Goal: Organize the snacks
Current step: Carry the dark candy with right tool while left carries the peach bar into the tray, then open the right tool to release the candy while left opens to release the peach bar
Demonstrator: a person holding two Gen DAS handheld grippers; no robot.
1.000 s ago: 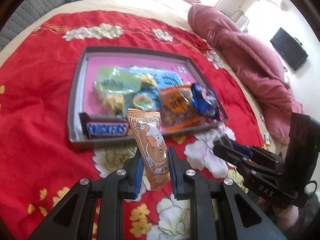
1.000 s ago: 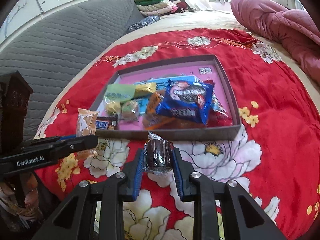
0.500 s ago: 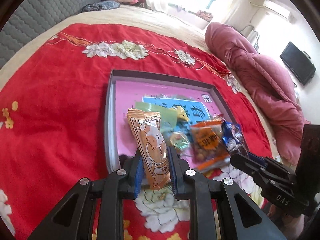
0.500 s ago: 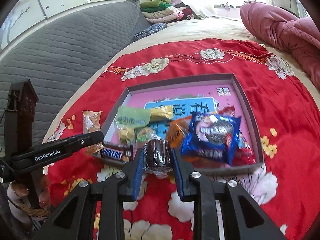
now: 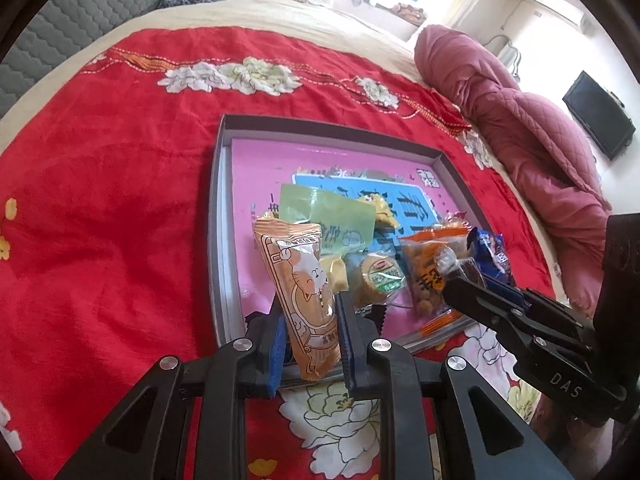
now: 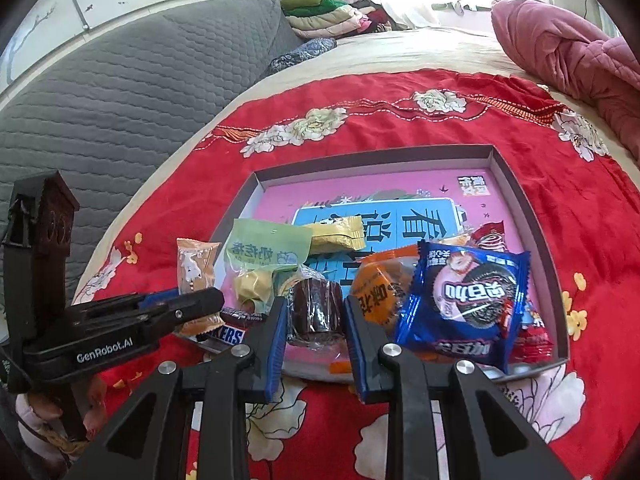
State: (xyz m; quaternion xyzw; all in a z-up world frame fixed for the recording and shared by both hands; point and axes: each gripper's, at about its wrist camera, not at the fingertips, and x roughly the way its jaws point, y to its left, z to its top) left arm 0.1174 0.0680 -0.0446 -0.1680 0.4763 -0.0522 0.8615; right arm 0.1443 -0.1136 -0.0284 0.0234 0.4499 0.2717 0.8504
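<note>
Gripping an upright orange cat packet (image 5: 306,300), the left gripper (image 5: 312,332) hangs over the near left edge of the tray (image 5: 218,216), which lies on a red floral blanket (image 5: 104,184). Right of it, the right gripper (image 6: 316,332) clamps a dark wrapped cake (image 6: 317,312) above the tray's near rim. A green packet (image 6: 270,246), an orange bag (image 6: 380,296) and a blue cookie pack (image 6: 466,304) lie in the tray.
</note>
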